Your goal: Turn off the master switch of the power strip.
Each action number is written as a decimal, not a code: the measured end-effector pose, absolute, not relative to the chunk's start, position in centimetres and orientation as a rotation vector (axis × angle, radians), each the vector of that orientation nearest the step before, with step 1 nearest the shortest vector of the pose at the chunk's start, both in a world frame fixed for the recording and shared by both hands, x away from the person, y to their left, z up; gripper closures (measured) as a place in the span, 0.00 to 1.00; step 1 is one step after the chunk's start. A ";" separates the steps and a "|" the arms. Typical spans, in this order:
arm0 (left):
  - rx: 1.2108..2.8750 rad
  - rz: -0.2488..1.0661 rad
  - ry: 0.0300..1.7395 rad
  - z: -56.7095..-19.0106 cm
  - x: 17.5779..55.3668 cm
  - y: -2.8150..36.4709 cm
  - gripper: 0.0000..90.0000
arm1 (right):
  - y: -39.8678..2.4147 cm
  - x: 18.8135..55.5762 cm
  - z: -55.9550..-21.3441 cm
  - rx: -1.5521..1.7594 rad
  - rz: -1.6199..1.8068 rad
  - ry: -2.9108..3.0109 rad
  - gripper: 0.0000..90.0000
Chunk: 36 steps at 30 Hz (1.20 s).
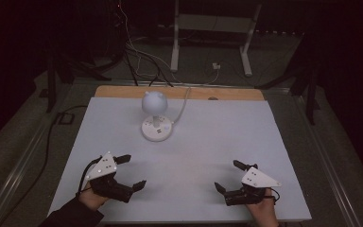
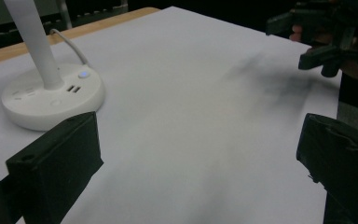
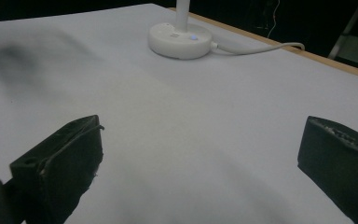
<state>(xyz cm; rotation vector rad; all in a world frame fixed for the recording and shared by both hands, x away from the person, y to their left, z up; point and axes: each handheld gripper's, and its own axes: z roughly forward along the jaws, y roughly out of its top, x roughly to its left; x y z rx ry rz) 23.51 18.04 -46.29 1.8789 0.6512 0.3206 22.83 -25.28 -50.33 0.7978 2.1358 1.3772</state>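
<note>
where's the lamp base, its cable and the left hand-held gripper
lamp base (image 2: 51, 100), left gripper view, top of the round base
cable (image 3: 256, 48), right gripper view, mid-length
left hand-held gripper (image 1: 131, 171), high view, between its fingertips

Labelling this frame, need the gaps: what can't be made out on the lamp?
- Lamp head: cut off by the top edge in both gripper views.
- Base button markings: too small and blurred in every view.
- Cable end: lost in the dark past the table's far edge, high view.

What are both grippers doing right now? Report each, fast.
Left gripper: open, empty, above the table.
Right gripper: open, empty, well short of the lamp.
</note>
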 end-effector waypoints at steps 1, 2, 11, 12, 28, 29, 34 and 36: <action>1.881 0.321 0.651 -46.2 23.6 17.9 0.00 | -25.3 22.8 -50.3 0.796 1.376 2.136 0.00; 1.880 0.321 0.649 -46.1 23.7 17.8 0.00 | -25.3 22.8 -50.3 0.796 1.377 2.135 0.00; 1.876 0.339 0.657 -45.5 24.6 16.7 0.00 | -25.3 22.9 -50.4 0.799 1.379 2.138 0.00; 1.873 0.335 0.660 -45.5 24.7 16.5 0.00 | -25.3 22.9 -50.4 0.800 1.376 2.139 0.00; 1.888 0.372 0.683 -45.0 26.5 14.6 0.00 | -25.2 22.9 -50.4 0.796 1.370 2.142 0.00; 1.888 0.380 0.687 -45.0 26.6 14.5 0.00 | -25.2 22.9 -50.4 0.799 1.372 2.143 0.00; 1.889 0.386 0.695 -45.0 27.6 13.7 0.00 | -25.2 23.0 -50.4 0.804 1.373 2.143 0.00; 1.884 0.393 0.700 -45.0 28.0 13.3 0.00 | -25.2 22.9 -50.4 0.799 1.374 2.143 0.00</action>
